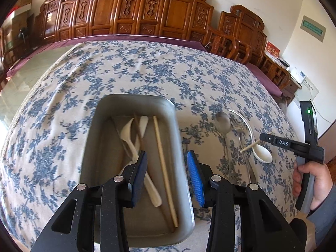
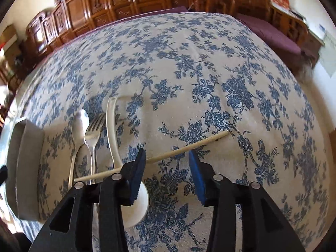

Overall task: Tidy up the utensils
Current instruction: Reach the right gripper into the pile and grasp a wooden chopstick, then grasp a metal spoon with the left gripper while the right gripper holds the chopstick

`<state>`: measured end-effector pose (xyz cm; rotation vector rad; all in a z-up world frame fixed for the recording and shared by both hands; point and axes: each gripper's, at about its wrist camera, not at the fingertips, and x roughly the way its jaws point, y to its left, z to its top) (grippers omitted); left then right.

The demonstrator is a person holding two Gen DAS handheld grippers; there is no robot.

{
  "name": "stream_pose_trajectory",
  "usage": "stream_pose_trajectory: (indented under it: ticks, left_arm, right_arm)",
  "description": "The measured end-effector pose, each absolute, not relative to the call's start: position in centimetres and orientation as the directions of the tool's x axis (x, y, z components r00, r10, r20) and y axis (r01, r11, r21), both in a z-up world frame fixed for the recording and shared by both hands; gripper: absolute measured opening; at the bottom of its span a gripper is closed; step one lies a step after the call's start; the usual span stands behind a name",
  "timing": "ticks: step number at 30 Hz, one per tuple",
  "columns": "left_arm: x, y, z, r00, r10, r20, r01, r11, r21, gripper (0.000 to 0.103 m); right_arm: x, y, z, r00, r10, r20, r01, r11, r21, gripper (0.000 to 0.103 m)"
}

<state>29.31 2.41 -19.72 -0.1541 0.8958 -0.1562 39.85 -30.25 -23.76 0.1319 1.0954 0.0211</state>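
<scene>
**Utensil sorting: tray partly loaded, more still out on the cloth**

Going left to right. The grey tray [image 1: 134, 107] sits on the blue floral tablecloth [image 1: 63, 105], toward the left and near side of the table. Inside it are 2 white spoons [image 1: 128, 134] crossed over each other, a dark chopstick [image 1: 139, 132] lying across them, and a pale chopstick [image 1: 163, 163] along the tray's right side.

The left gripper [image 1: 167, 157] hangs over the near end of the tray with its blue pads apart and nothing pinched between them; the pale chopstick just shows through the gap, down in the tray.

Right of the tray, loose on the cloth, a metal spoon [image 2: 78, 126] and a metal fork [image 2: 92, 134] lie side by side, bowl and tines pointing to the far side. Just right of those is a white ladle-style spoon [image 2: 111, 130], handle pointing far, bowl near. Another pale chopstick [image 2: 180, 149] lies crosswise over the fork and the white spoon's handle, its right end out on bare cloth.

The right gripper [image 2: 167, 163] sits above that chopstick with its jaws apart, not clamping it; the stick passes under the gap. In the left wrist view the person's hand [image 1: 310, 180] is wrapped around the right gripper's handle at the far right edge.
</scene>
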Motion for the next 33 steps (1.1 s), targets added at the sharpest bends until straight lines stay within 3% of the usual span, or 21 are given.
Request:
stream_pose_trajectory:
  ticks: [8, 12, 21, 33]
  left_arm:
    - [28.7, 1.0, -19.6, 0.615, -0.230, -0.755, 0.103, 0.972, -0.212, 0.037]
    - [28.2, 0.2, -19.2, 0.620, -0.236, -0.748, 0.116, 0.971, -0.210, 0.037]
    - [27.7, -1.8, -19.2, 0.609, -0.224, -0.761, 0.120, 0.974, -0.191, 0.037]
    - [29.3, -5.2, -19.2, 0.581, -0.193, -0.791, 0.126, 0.981, -0.147, 0.037]
  right_arm:
    - [41.5, -28.9, -24.3, 0.430, 0.048, -0.902, 0.048, 0.996, 0.076, 0.046]
    - [42.3, -28.4, -24.4, 0.423, 0.029, -0.906, 0.038, 0.998, 0.050, 0.029]
    - [43.8, -28.6, -24.2, 0.410, 0.071, -0.909, 0.046, 0.994, 0.099, 0.006]
    - [42.1, -29.1, -20.1, 0.463, 0.208, -0.862, -0.072, 0.978, 0.197, 0.006]
